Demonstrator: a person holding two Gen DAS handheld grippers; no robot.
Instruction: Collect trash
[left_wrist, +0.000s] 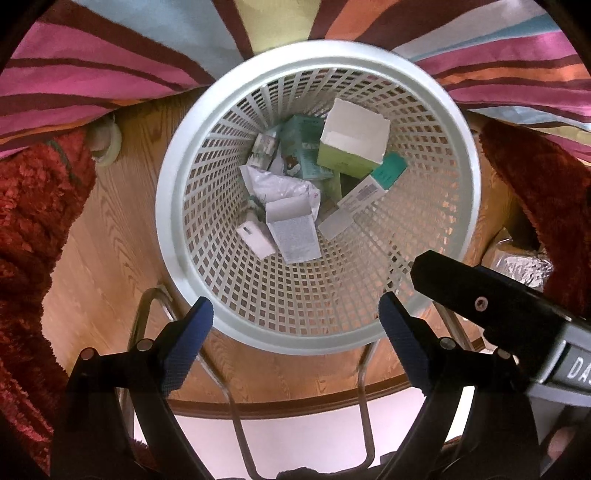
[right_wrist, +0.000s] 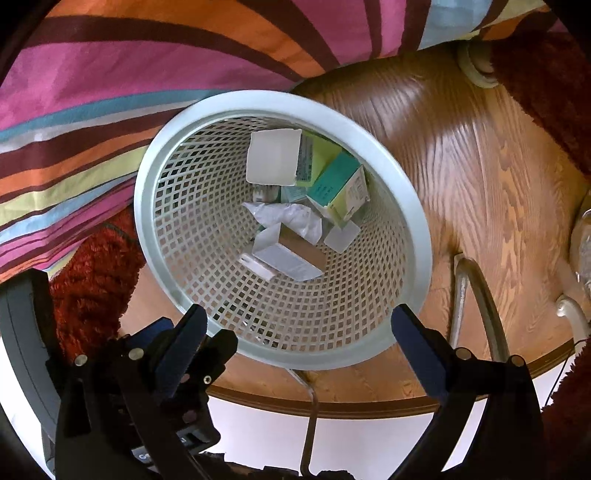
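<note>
A white lattice waste basket (left_wrist: 173, 206) stands on the wooden floor; it also shows in the right wrist view (right_wrist: 417, 221). Inside lie several pieces of trash: a white and green carton (left_wrist: 351, 140), a teal box (left_wrist: 303, 147), crumpled white paper (left_wrist: 280, 188) and a small open white box (left_wrist: 291, 229). The same white carton (right_wrist: 273, 160) and small box (right_wrist: 291, 254) show in the right wrist view. My left gripper (left_wrist: 295, 328) is open and empty above the basket's near rim. My right gripper (right_wrist: 299, 339) is open and empty above the near rim too, beside the left one.
A striped bedcover (left_wrist: 92, 70) hangs behind the basket. A red shaggy rug (left_wrist: 33, 221) lies left and another red rug (left_wrist: 543, 177) right. A metal chair frame (left_wrist: 236, 406) stands on the floor below the grippers. A foil-wrapped item (left_wrist: 517, 258) lies at the right.
</note>
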